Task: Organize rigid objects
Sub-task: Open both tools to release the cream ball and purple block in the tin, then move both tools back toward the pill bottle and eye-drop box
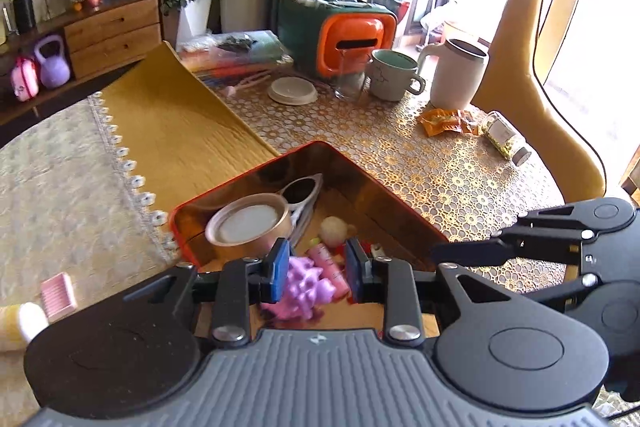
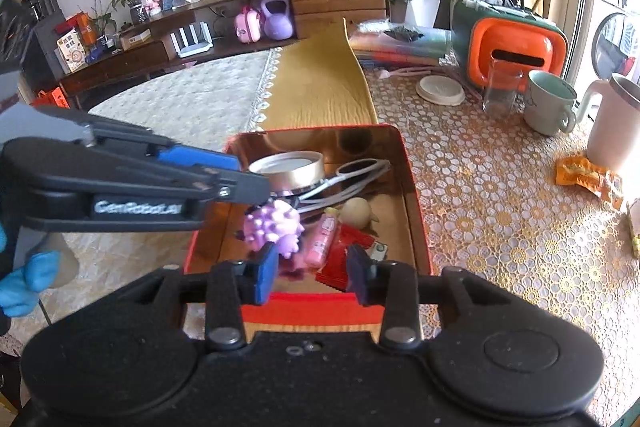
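An open red tin box point(image 1: 380, 183) point(image 2: 412, 195) lies on the lace tablecloth. Inside are a gold-rimmed round lid point(image 2: 288, 167), white-handled scissors point(image 2: 360, 171), a beige figure point(image 2: 356, 211), a pink bottle point(image 2: 324, 235) and a red packet point(image 2: 344, 251). A purple spiky toy point(image 1: 300, 287) point(image 2: 272, 227) is blurred just under my left gripper point(image 1: 317, 267) point(image 2: 248, 175), which hangs over the box. Its pads stand apart, and a gap shows on the toy's right side. My right gripper point(image 2: 312, 267) point(image 1: 440, 253) is open above the box's near end and holds nothing.
On the table beyond the box stand a glass point(image 2: 502, 87), a green-lined mug point(image 2: 548, 103), a white jug point(image 2: 612, 123), a round white disc point(image 2: 440, 89) and an orange-green case point(image 2: 516, 43). An orange snack packet point(image 1: 448, 121) and a small jar point(image 1: 506, 137) lie at the right. A yellow chair back point(image 1: 532, 99) rises behind.
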A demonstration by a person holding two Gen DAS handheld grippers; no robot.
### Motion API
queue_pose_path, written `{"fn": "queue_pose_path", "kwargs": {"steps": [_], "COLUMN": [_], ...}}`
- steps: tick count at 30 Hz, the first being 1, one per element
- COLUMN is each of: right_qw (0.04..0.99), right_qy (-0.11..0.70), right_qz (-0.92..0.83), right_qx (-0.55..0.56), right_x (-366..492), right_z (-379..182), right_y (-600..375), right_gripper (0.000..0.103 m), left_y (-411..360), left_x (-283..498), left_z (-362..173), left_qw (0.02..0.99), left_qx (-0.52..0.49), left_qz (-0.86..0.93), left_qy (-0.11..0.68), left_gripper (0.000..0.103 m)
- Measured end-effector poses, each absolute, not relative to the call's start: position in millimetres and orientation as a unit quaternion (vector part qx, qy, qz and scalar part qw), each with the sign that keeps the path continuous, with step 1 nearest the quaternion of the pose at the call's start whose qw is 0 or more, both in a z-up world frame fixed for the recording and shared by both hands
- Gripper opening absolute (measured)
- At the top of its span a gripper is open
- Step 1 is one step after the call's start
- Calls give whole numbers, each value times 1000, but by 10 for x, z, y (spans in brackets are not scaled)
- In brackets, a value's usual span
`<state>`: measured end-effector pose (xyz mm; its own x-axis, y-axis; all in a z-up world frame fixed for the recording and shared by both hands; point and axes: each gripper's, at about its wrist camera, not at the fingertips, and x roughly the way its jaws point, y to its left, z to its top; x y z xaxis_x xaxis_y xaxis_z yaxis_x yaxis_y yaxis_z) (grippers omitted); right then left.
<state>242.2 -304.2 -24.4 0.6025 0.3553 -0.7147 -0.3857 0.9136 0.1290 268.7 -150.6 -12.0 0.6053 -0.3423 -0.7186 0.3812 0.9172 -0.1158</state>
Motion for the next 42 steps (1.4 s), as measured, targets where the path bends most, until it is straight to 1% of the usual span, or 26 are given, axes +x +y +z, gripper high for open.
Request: {"fn": "queue_pose_path", "kwargs": {"steps": [8, 12, 14, 16, 18, 19, 20, 24, 27, 29, 32, 35, 37, 40, 42], "right_qw": [898, 898, 897, 897, 895, 894, 892, 887, 883, 882, 879, 875, 872, 868, 864], "right_qy": [379, 371, 366, 362, 359, 359, 358, 358, 358, 357, 358, 359, 361, 363, 366], "right_qz": [223, 236, 244, 253, 262, 266, 271, 288, 299, 303, 312, 319, 323, 329, 333], "right_qx": [-29, -34, -37, -42, -44, -45, -46, -49, -51, -51, -54, -63, -69, -82, -88], "right_x": [2271, 2183, 2133, 2091, 2056, 2042, 2031, 1986, 1961, 1951, 1952, 1936, 1945, 1954, 1961], "right_z": [-164, -123, -104, -90, -77, -70, -65, -63, -77, -87, -111, -141, -164, -206, -237], "right_y": [-2873, -2734, -2655, -2565, -2480, -2437, -2396, -2225, -2108, -2031, -1928, -1817, -1730, -1607, -1524], "right_gripper": [54, 59, 64, 64, 67, 68, 69, 72, 79, 85, 90, 96, 98, 100, 100], "left_y": [-1134, -915, -782, -643, -491, -417, -341, -91, 102, 214, 362, 479, 539, 603, 649], "left_x": [2401, 2229, 2132, 2056, 1978, 1941, 1894, 1753, 1660, 1627, 1614, 1625, 1638, 1669, 1696], "left_z": [-106, -122, -130, -140, -154, -164, -170, -192, -229, -245, -263, -293, -320, -355, -376], "left_qw": [896, 899, 903, 904, 906, 907, 910, 915, 916, 917, 920, 919, 919, 920, 921], "left_qx": [6, -1, -6, -13, -21, -26, -30, -27, -36, -41, -49, -55, -52, -53, -53], "left_qz": [-195, -187, -176, -168, -156, -149, -143, -118, -103, -90, -70, -58, -50, -45, -38], "left_qy": [398, 397, 392, 392, 394, 393, 389, 384, 386, 385, 383, 386, 386, 386, 385], "left_gripper": [29, 29, 29, 30, 41, 58, 65, 65, 65, 74, 81, 82, 82, 86, 87]}}
